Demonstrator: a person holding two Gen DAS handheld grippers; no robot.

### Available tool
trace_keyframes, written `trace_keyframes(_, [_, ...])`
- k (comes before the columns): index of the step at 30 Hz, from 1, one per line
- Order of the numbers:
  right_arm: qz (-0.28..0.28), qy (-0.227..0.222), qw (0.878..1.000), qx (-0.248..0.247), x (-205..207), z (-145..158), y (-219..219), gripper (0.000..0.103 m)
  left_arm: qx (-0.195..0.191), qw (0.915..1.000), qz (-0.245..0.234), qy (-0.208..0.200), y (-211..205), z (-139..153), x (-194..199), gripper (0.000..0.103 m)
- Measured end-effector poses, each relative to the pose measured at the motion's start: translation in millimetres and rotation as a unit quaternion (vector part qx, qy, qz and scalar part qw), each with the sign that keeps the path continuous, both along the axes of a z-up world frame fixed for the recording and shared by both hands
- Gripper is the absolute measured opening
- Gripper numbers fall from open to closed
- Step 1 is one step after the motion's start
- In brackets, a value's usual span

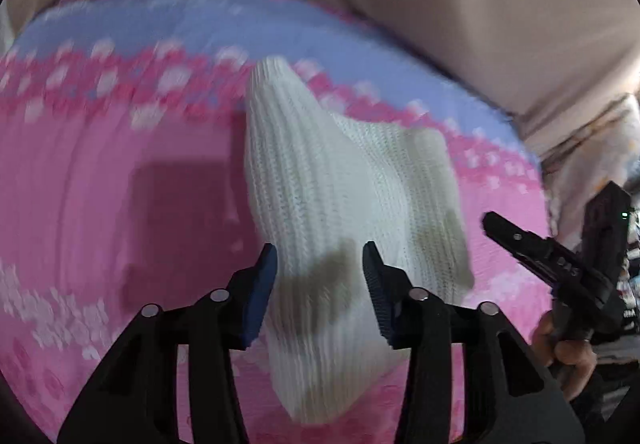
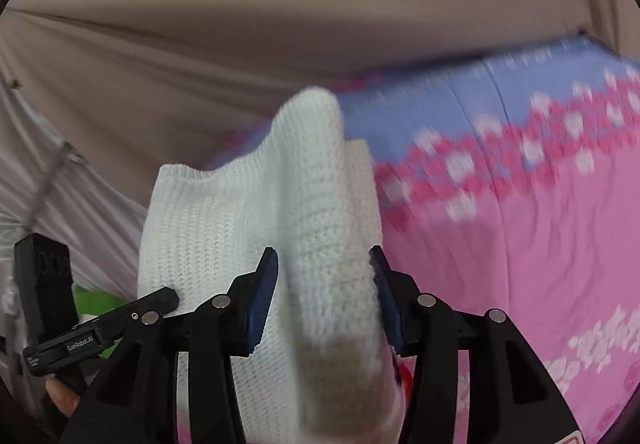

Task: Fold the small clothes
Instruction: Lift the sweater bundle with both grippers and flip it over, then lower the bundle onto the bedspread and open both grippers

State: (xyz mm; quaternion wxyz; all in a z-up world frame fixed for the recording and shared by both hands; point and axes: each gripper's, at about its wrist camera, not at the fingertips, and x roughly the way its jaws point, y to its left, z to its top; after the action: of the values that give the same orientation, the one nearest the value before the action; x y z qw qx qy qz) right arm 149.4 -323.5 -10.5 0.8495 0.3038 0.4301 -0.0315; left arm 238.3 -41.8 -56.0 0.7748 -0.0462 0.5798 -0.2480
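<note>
So the biggest thing in both views is the pink bedspread [image 1: 100,184] with the blue band and flower border, filling the left and middle of the left wrist view and the right half of the right wrist view. A beige sheet or curtain [image 2: 280,24] fills the top of both.

The white knit sock [image 1: 320,204] (maybe a pair, hard to say) sits dead centre in both views, running from between the jaws up toward the middle of the frame. It has greyish worn patches on the sole, and the cuff end flops toward the right in the left wrist view.

The left gripper [image 1: 320,280] at bottom centre has its jaws partly apart with sock fabric running between them. Whether the pads actually bite, I can't tell, everything's motion-blurred. Same for the right gripper [image 2: 323,280]: jaws partly apart, a thick roll of knit between them, grip unclear.

What could go wrong, in my view:
- If neither claw is really clamped, the sock just slumps onto the bed and the fold unrolls.
- Thick bunched knit can squirt out of half-open jaws when pulled.
- The two grippers are close together, so they could bump.
</note>
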Motion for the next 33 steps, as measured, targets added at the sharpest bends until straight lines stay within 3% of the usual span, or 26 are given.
trace_keyframes(1, [-0.011, 0.042, 0.999, 0.000, -4.7, -33.0, -5.9, 0.036, 0.012, 0.9998, 0.015, 0.007, 6.8, -14.5, -5.0, 0.037])
trace_keyframes(2, [-0.025, 0.065, 0.997, 0.017, -14.9, -54.2, -10.9, 0.031, -0.002, 0.9996, 0.029, 0.003, 15.5, -16.3, -10.1, 0.038])
trace_keyframes(4, [-0.029, 0.044, 0.997, 0.060, -39.0, -60.7, -16.7, 0.031, -0.044, 0.9984, 0.034, 0.001, 27.7, -5.9, -17.5, 0.044])
trace_keyframes(6, [-0.019, 0.031, 0.999, 0.040, -56.9, -48.3, -12.9, 0.045, -0.065, 0.9970, 0.041, -0.004, 29.7, 6.6, -26.3, 0.064])
trace_keyframes(7, [-0.012, 0.025, 0.999, 0.036, -62.0, -45.6, -10.5, 0.061, -0.069, 0.9966, 0.043, -0.011, 28.4, 9.7, -29.9, 0.069])
trace_keyframes(8, [-0.005, 0.021, 0.999, 0.037, -65.9, -43.6, -6.8, 0.069, -0.070, 0.9966, 0.042, -0.012, 26.6, 9.4, -33.6, 0.074])
trace_keyframes(9, [0.003, 0.022, 0.999, 0.038, -67.3, -46.4, -2.5, 0.070, -0.065, 0.9969, 0.044, -0.009, 24.2, 3.1, -34.5, 0.078])
trace_keyframes(14, [0.035, 0.077, 0.996, 0.039, -54.8, -76.7, 19.6, 0.073, -0.047, 0.9948, 0.070, 0.056, 39.9, -55.1, -52.5, 0.078])
trace_keyframes(16, [0.040, 0.094, 0.994, 0.040, -47.9, -88.8, 25.8, 0.073, -0.044, 0.9933, 0.084, 0.065, 45.7, -66.1, -55.3, 0.078])
trace_keyframes(19, [0.040, 0.100, 0.993, 0.039, -32.6, -94.3, 26.8, 0.073, -0.070, 0.9913, 0.098, 0.052, 48.5, -58.7, -47.5, 0.078])
trace_keyframes(22, [0.033, 0.081, 0.995, 0.044, -15.4, -88.1, 19.6, 0.083, -0.097, 0.9894, 0.105, 0.027, 48.3, -49.6, -22.4, 0.084])
trace_keyframes(26, [0.020, 0.099, 0.992, 0.079, 8.2, -104.9, 10.7, 0.089, -0.104, 0.9868, 0.097, 0.077, 37.1, -72.5, 6.8, 0.086])
trace_keyframes(27, [0.013, 0.080, 0.994, 0.073, 7.4, -102.1, 11.3, 0.086, -0.108, 0.9871, 0.093, 0.073, 34.9, -73.3, 9.6, 0.081])
trace_keyframes(28, [0.015, 0.076, 0.994, 0.075, 8.1, -102.1, 13.1, 0.074, -0.114, 0.9880, 0.078, 0.070, 31.0, -70.8, 11.3, 0.071])
trace_keyframes(29, [0.016, 0.079, 0.994, 0.079, 8.3, -103.9, 15.1, 0.055, -0.108, 0.9887, 0.069, 0.077, 26.5, -68.6, 14.8, 0.062])
trace_keyframes(30, [0.016, 0.069, 0.993, 0.089, 6.5, -102.1, 15.9, 0.049, -0.112, 0.9878, 0.073, 0.079, 26.6, -61.8, 15.2, 0.049])
trace_keyframes(31, [0.014, 0.064, 0.994, 0.091, 4.8, -98.2, 15.6, 0.042, -0.123, 0.9865, 0.072, 0.080, 26.3, -54.2, 16.6, 0.045])
trace_keyframes(33, [0.010, 0.041, 0.995, 0.086, -0.9, -76.3, 16.4, 0.038, -0.145, 0.9857, 0.057, 0.065, 23.7, -28.5, 15.3, 0.041])
